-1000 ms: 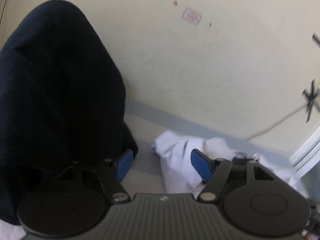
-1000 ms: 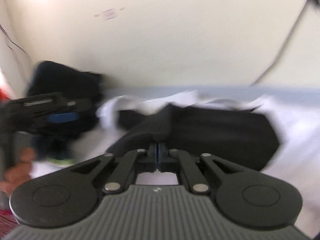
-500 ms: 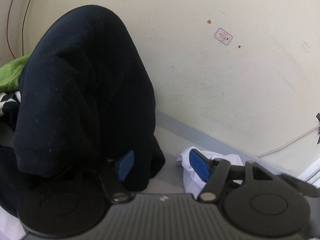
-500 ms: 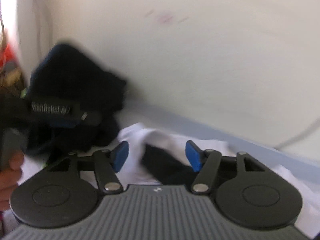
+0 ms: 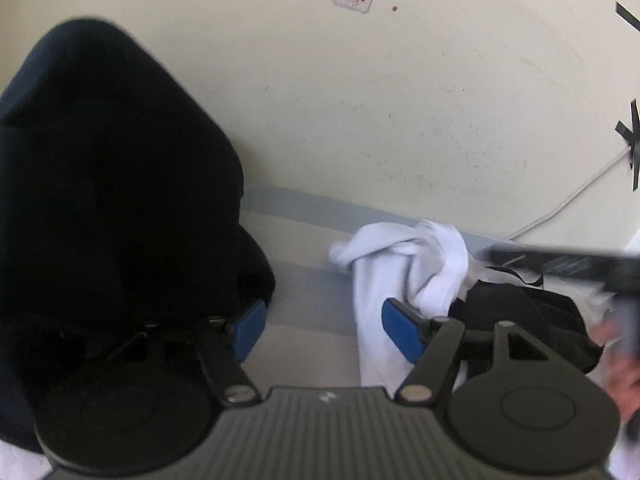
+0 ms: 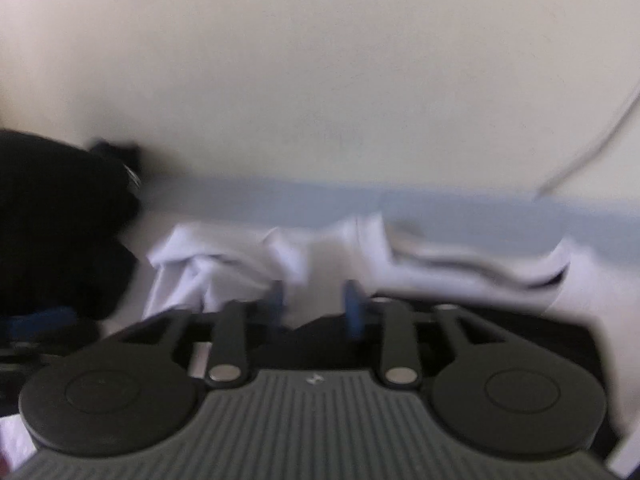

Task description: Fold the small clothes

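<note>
Clothes lie in a loose heap on the pale surface against the cream wall [image 5: 400, 120]: a crumpled white garment [image 5: 404, 256] with a black garment [image 5: 516, 312] just beside it on the side away from the big dark navy garment [image 5: 100, 180]. The left gripper [image 5: 324, 328] has its blue pads well apart and opening, with only bare surface between them; the white garment lies just behind the right-hand pad [image 5: 400, 330], and the navy garment bulks up against the other pad, filling that whole side of the view. The right gripper [image 6: 316, 304], seen blurred, has its jaws partly apart and closing. White cloth [image 6: 240, 264] lies just beyond its tips and the black garment's [image 6: 320, 332] edge shows low between the fingers, but whether the pads touch either cannot be told. From the white garment, the navy mass [image 6: 60, 220] sits to the far side toward the left gripper. A thin white cable [image 5: 568, 208] runs along the wall past the heap, and a blurred hand [image 5: 616, 360] shows beside the black garment.
</note>
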### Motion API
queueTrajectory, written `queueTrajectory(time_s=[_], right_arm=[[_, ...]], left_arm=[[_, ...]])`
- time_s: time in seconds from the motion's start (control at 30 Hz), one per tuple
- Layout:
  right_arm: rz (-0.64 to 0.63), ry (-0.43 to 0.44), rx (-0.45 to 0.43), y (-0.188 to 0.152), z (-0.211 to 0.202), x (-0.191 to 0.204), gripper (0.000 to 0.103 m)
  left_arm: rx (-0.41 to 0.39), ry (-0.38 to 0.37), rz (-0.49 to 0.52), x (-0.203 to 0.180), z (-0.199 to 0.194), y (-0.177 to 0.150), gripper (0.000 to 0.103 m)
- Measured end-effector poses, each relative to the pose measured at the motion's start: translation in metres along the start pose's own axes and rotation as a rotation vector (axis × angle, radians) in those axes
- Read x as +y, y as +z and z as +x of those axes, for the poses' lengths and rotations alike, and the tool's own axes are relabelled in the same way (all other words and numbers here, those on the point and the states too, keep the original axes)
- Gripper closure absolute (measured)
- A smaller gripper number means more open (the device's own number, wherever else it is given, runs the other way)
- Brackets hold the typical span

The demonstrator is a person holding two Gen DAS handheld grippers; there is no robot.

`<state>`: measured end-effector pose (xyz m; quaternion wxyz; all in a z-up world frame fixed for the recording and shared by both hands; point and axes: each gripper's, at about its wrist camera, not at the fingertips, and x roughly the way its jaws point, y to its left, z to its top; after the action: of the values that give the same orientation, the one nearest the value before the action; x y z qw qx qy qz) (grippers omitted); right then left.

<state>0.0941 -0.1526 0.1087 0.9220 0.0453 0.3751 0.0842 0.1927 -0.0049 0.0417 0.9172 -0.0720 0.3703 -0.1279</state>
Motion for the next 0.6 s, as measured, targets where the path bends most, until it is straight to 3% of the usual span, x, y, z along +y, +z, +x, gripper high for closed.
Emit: queueTrajectory(time_s=[0.13, 0.17, 0.2, 0.3, 0.37, 0.43, 0.5, 0.53, 0.57, 0.6], right_arm=[[-0.006, -0.085, -0.125, 0.021, -0.042, -0.063, 0.048], [0.011, -0.111, -0.136, 0.026, -0.047, -0.087, 0.039], [0.019, -0.133, -0.134, 0.03, -0.048, -0.104, 0.032], [0.057, -0.147, -0.092, 0.034, -0.029, -0.157, 0.028], [0.081, -0.107, -0.034, 0.034, -0.002, -0.182, 0.021], [0.061, -0.132, 0.02, 0.033, 0.034, -0.193, 0.021], [0.029, -0.163, 0.059, 0.034, 0.067, -0.203, 0.021], [0.03, -0.155, 0.087, 0.034, 0.083, -0.207, 0.022], [0.035, -0.134, 0.113, 0.028, 0.093, -0.207, 0.031], [0.012, -0.132, 0.09, 0.027, 0.1, -0.206, 0.05]], left_arm=[[0.017, -0.025, -0.057, 0.007, 0.014, 0.018, 0.028], [0.035, -0.033, -0.053, 0.006, 0.023, 0.025, 0.028], [0.055, -0.03, -0.034, 0.004, 0.033, 0.033, 0.027], [0.12, -0.031, 0.011, -0.004, 0.065, 0.053, 0.018], [0.173, -0.061, -0.001, -0.009, 0.087, 0.062, 0.012], [0.207, -0.067, 0.01, -0.019, 0.105, 0.065, 0.013], [0.219, -0.07, 0.041, -0.031, 0.115, 0.065, 0.031], [0.225, -0.082, 0.06, -0.037, 0.117, 0.063, 0.055], [0.226, -0.09, 0.08, -0.043, 0.117, 0.062, 0.07], [0.212, -0.085, 0.102, -0.05, 0.116, 0.063, 0.076]])
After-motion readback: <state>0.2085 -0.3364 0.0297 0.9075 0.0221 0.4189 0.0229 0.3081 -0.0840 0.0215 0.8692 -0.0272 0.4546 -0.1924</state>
